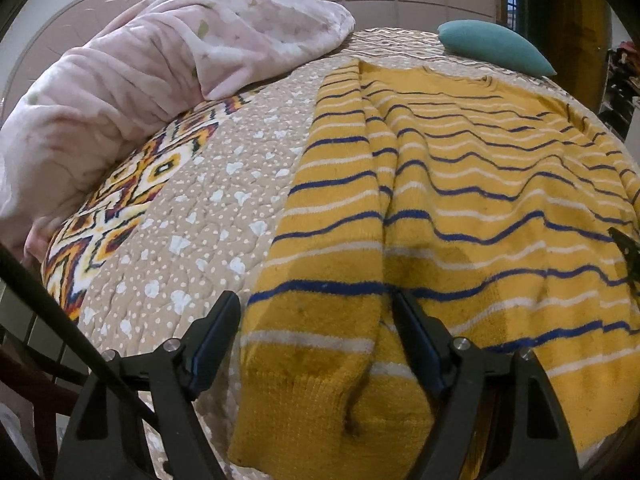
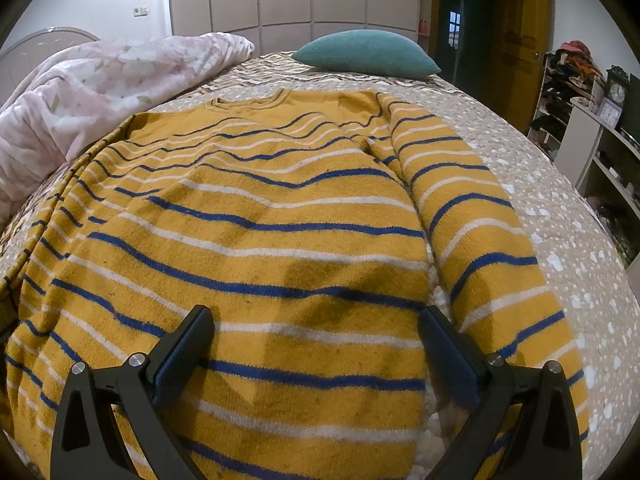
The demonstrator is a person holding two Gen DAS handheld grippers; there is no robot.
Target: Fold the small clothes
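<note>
My left claw [image 1: 316, 320] hangs wide apart over the near cuff end of the yellow striped sweater's sleeve [image 1: 332, 240], which lies along the left side of the sweater body [image 1: 500, 184]; my pads do not press it. The quilted bedspread [image 1: 192, 216] shows to the left. A pink blanket [image 1: 140, 80] is heaped at far left, a teal pillow [image 1: 492, 46] at far right.

One sweater [image 2: 260, 240], one cushion [image 2: 366, 54], one blanket [image 1: 160, 64]
</note>
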